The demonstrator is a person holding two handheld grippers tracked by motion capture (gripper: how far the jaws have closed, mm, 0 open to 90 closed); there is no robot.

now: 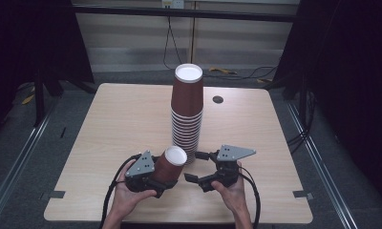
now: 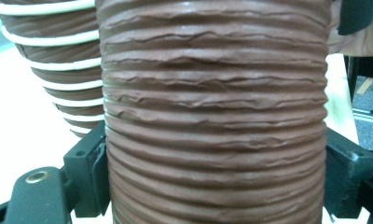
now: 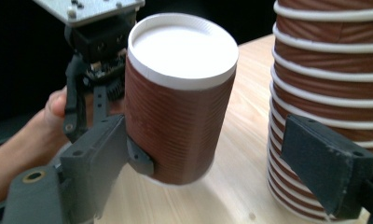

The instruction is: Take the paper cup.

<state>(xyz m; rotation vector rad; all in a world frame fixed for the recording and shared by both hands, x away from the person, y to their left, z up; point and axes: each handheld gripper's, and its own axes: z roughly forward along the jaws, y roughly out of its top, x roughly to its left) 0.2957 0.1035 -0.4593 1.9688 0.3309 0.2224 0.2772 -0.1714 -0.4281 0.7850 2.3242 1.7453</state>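
Held thing: ribbed brown paper cup (image 1: 170,165), clamped between the left gripper (image 1: 151,180) jaws, tilted over the wooden table (image 1: 112,124) | Right gripper (image 1: 198,167): jaws spread apart, nothing gripped, beside the tall stack of brown cups (image 1: 186,109)

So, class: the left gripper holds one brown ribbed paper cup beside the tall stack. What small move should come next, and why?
Probably carry the brown ribbed paper cup up and away from the tall stack of cups. The left gripper is already clamped on its sides, bottom-up and tilted, while the right gripper stands open beside the stack, holding nothing.
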